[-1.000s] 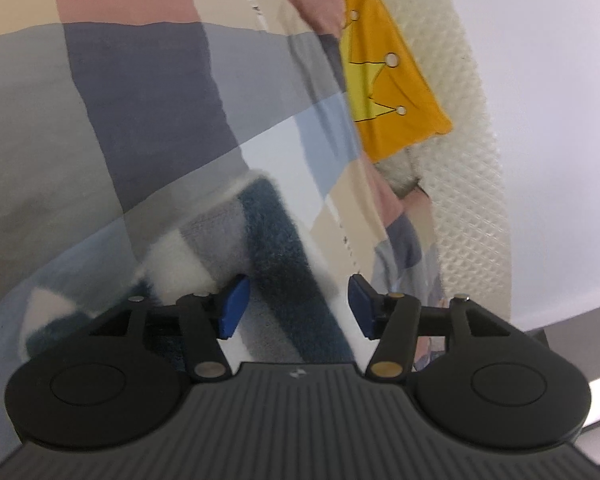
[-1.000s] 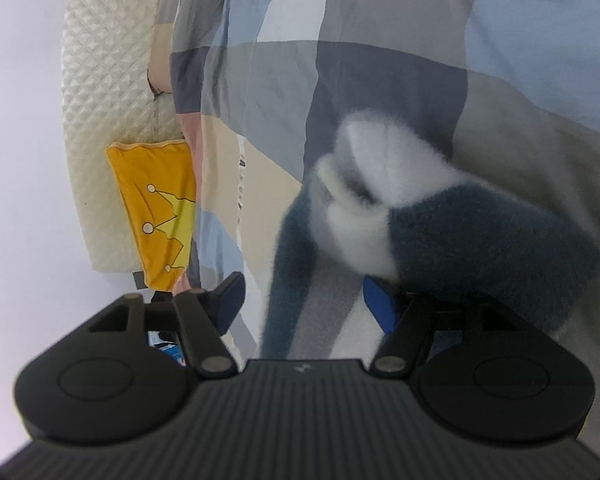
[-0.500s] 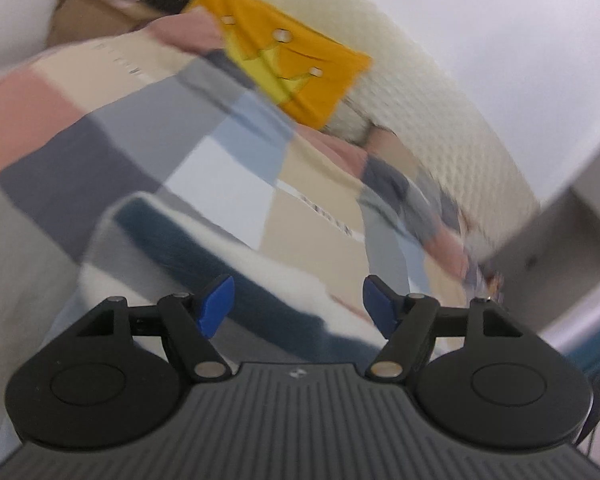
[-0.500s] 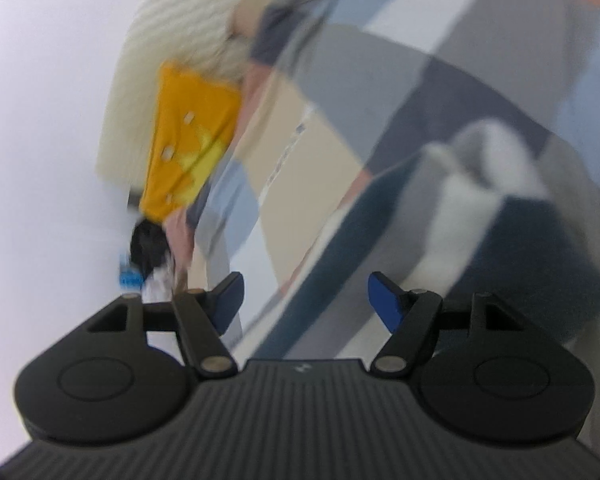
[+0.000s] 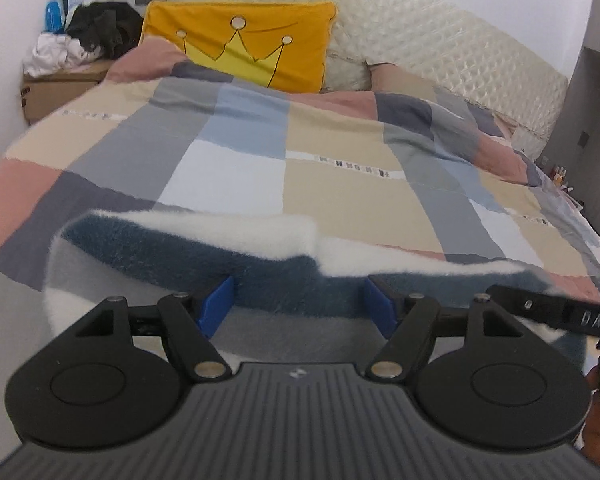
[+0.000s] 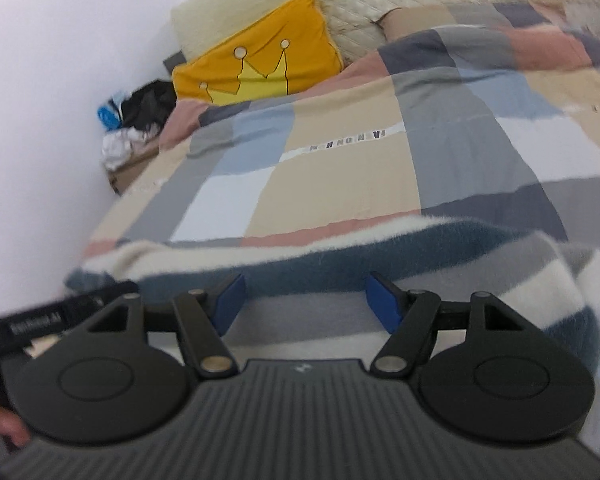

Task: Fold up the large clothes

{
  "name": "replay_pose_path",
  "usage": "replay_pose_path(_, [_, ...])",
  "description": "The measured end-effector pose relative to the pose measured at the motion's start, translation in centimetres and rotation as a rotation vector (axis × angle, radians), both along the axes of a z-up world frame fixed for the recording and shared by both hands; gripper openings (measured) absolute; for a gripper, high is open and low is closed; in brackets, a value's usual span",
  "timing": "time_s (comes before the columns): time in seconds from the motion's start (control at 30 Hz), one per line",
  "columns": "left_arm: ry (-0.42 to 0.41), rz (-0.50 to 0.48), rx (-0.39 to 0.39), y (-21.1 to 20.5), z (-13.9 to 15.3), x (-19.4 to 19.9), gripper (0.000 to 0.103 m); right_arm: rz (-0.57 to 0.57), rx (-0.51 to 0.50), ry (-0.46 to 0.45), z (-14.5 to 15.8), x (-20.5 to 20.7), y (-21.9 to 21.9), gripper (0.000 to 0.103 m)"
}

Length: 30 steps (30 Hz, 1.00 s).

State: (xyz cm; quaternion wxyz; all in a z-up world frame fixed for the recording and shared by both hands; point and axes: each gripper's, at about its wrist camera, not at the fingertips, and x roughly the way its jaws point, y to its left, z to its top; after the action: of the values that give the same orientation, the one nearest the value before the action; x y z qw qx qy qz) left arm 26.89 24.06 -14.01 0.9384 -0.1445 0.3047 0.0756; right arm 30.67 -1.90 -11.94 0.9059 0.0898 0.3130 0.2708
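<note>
Sweater [image 5: 260,264] edge across quilt [image 5: 340,184], seemingly untouched; L gripper [image 5: 296,304] & R gripper [image 6: 306,300] agape.

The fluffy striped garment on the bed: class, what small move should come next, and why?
Probably lower both grippers onto the garment's near edge and close. The left gripper and right gripper are both open with nothing pinched, and the garment lies in a long fold across the patchwork quilt.

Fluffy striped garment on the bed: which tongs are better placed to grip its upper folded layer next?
Probably left. The left tongs, just opened and empty, point straight at the garment's raised folded edge. In the right view no such edge shows clearly.
</note>
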Motion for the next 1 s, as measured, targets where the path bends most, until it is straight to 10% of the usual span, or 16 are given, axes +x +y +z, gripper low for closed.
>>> replay_pose_path(0.47, [0.106, -0.013, -0.085, 4.0, -5.6, 5.8, 0.077, 0.025, -0.132, -0.026, -4.1, 2.9, 3.7, 0.071])
replay_pose_path(1.0, [0.040, -0.015, -0.056, 3.5, -3.5, 3.9, 0.078, 0.024, -0.057, -0.043, -2.8, 2.4, 2.2, 0.069])
